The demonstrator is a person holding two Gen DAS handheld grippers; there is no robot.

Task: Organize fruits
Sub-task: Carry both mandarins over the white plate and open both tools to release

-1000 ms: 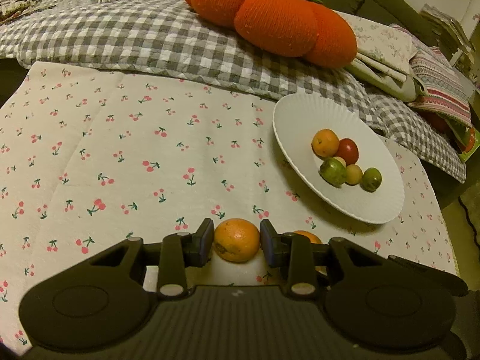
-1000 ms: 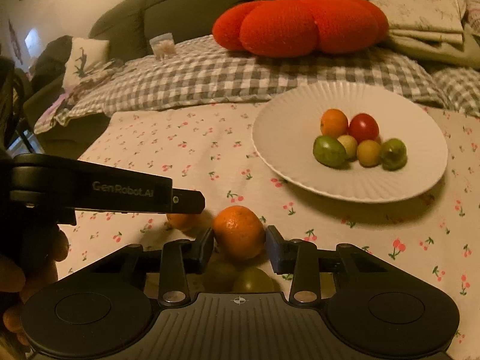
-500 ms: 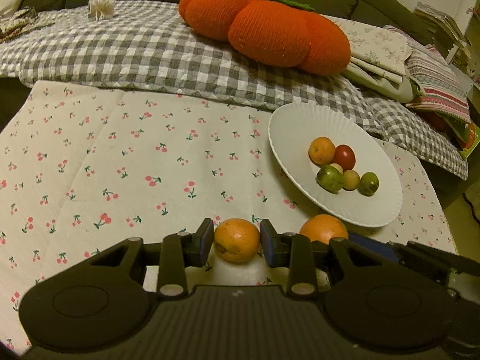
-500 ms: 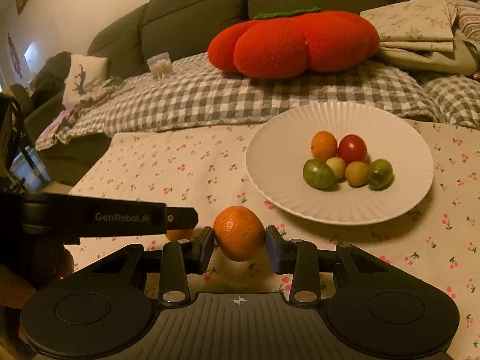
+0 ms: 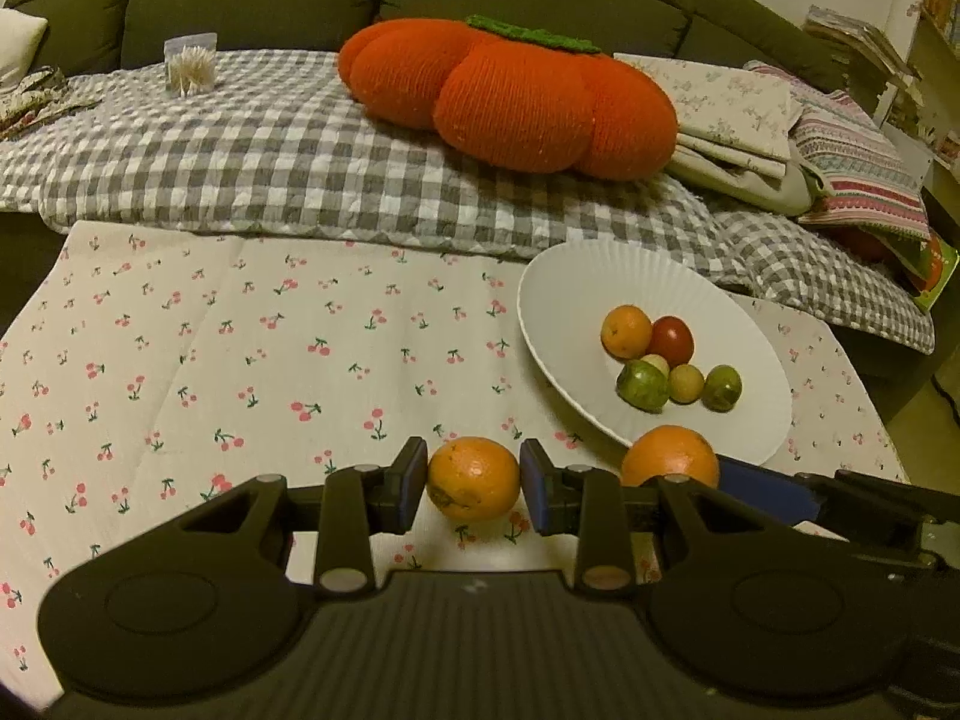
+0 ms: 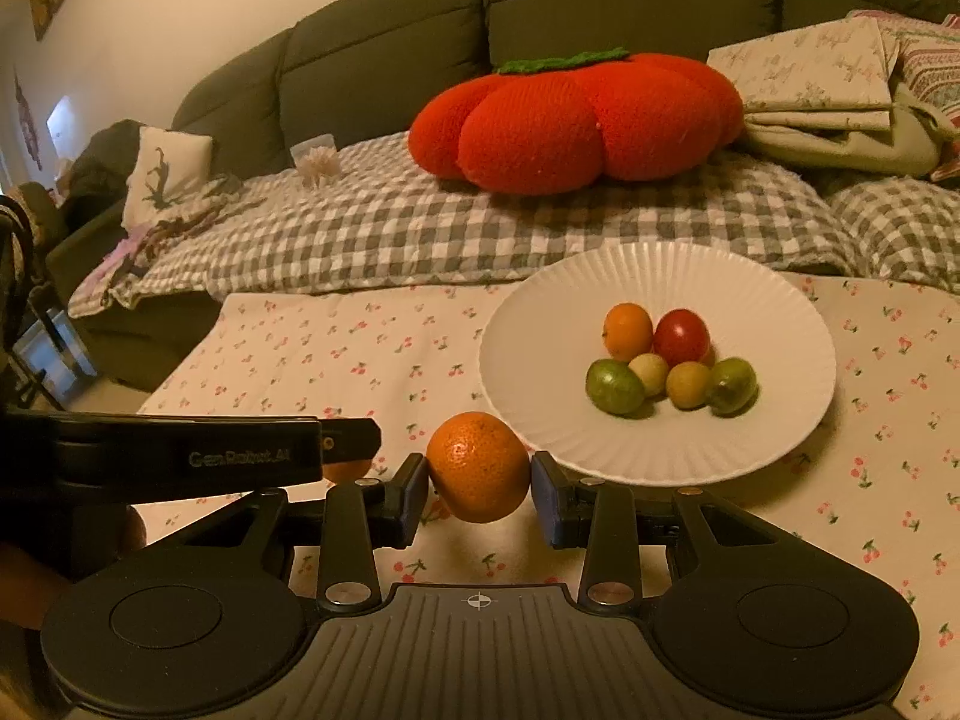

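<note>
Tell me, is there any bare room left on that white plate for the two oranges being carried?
Yes. The plate has its six small fruits bunched near the middle. Bare patches lie along its far rim by the checked blanket and along the near rim facing the right gripper and its orange. The cherry-print cloth left of the plate is wide open.

The table wears a white cloth with small red cherries point(image 5: 252, 360) – on it stands a white ribbed plate point(image 6: 774, 324) at the right side, and this plate holds six small fruits point(image 6: 666, 360) – orange, red, green and yellowish, close together
</note>
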